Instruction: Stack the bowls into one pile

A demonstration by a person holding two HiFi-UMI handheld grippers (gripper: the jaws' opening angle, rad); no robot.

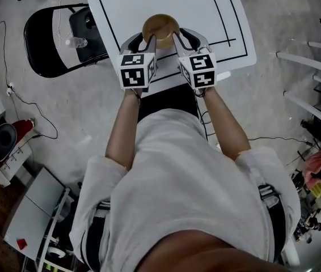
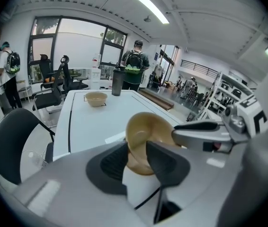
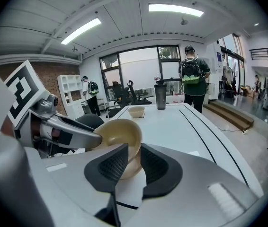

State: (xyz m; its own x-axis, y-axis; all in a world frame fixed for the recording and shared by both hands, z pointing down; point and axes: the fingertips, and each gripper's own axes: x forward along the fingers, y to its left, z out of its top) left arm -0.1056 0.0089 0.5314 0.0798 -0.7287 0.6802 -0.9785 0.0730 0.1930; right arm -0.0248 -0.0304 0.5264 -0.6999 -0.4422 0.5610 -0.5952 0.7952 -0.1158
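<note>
The left gripper (image 2: 137,150) clamps one rim of the tan bowl (image 1: 160,26) at the table's (image 1: 206,16) near edge, the right gripper (image 3: 134,152) pinches the opposite rim, and nothing is stacked yet (the second bowl (image 2: 96,98) sits well apart, far across).

No words, numbers or brands can be read (only square marker patterns (image 1: 136,69) show)

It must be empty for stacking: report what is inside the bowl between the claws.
Nothing shows inside the bowl; its tan inner surface looks bare. The left claw and right claw cover its near rim.
</note>
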